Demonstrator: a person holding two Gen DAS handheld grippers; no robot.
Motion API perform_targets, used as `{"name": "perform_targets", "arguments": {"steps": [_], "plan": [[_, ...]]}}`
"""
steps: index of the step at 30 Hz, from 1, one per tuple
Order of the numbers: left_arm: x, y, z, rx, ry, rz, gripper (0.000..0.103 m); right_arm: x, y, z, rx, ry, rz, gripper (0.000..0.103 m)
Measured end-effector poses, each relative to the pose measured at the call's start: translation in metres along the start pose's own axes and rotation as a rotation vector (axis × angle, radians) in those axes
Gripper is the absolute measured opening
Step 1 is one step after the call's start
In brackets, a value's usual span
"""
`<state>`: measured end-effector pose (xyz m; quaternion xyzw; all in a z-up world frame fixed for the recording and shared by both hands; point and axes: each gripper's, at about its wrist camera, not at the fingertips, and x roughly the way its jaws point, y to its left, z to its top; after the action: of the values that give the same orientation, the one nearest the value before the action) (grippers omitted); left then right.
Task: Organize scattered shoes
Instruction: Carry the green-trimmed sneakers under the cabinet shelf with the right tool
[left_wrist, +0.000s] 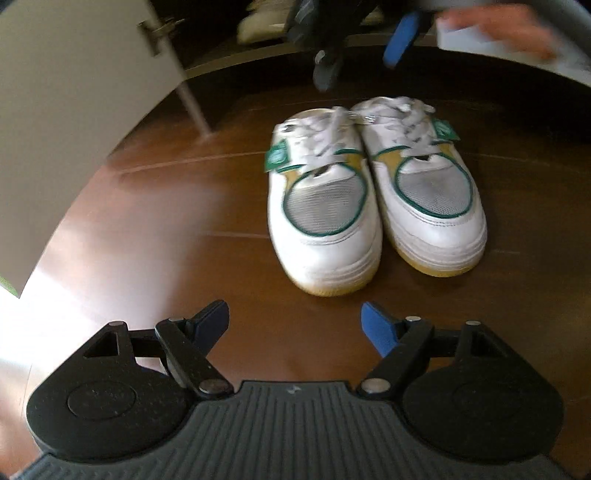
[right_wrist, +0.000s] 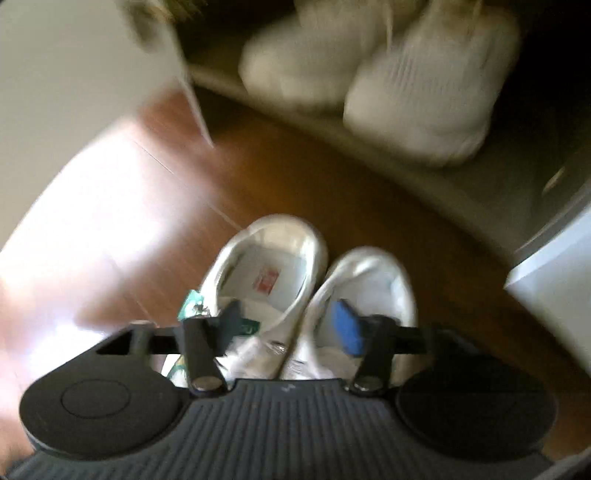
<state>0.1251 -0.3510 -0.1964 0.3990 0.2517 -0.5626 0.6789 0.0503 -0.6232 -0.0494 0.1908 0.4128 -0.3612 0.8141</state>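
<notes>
A pair of white sneakers with green and yellow trim stands side by side on the wooden floor, toes toward the left wrist camera: one sneaker (left_wrist: 325, 206) beside the other (left_wrist: 424, 184). My left gripper (left_wrist: 295, 321) is open and empty, just short of their toes. My right gripper (left_wrist: 354, 55) hovers above and behind the pair, blurred. In the right wrist view the pair shows from the heel side, left shoe (right_wrist: 266, 273) and right shoe (right_wrist: 365, 288). My right gripper (right_wrist: 291, 321) is open just above their openings, holding nothing.
A low shelf (right_wrist: 406, 162) lies beyond the pair with a white pair of shoes (right_wrist: 417, 96) on it. A pale open door (left_wrist: 74, 129) stands at the left. A white panel (right_wrist: 554, 280) is at the right. Bare wooden floor (left_wrist: 166, 221) lies left of the sneakers.
</notes>
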Motion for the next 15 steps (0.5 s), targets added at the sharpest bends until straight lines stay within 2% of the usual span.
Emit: {"name": "perform_targets", "arguments": {"steps": [1,3,5,7,9,11,13,15], "plan": [[0.004,-0.002,0.0,0.048,-0.004,-0.025,0.079,-0.012,-0.003,-0.018,-0.057,0.006,0.03,0.071],[0.008,-0.006,0.0,0.143,-0.012,-0.084,0.078,-0.024,-0.004,-0.055,-0.141,0.08,0.089,0.065],[0.016,-0.007,0.0,0.195,-0.011,-0.128,0.078,-0.003,0.026,-0.099,-0.171,0.154,0.136,0.049],[0.025,-0.007,0.001,0.242,-0.014,-0.146,0.078,0.01,0.037,-0.131,-0.191,0.203,0.2,0.042],[0.035,-0.004,0.006,0.226,-0.013,-0.142,0.076,0.018,0.035,-0.136,-0.187,0.208,0.195,0.042],[0.044,0.001,0.015,0.187,0.003,-0.157,0.076,0.027,0.031,-0.14,-0.174,0.218,0.181,0.047],[0.05,0.005,0.022,0.161,0.003,-0.158,0.076,0.037,0.024,-0.144,-0.136,0.26,0.158,0.046],[0.058,0.011,0.03,0.107,0.007,-0.169,0.077,0.041,0.03,-0.149,-0.099,0.267,0.163,0.047]]}}
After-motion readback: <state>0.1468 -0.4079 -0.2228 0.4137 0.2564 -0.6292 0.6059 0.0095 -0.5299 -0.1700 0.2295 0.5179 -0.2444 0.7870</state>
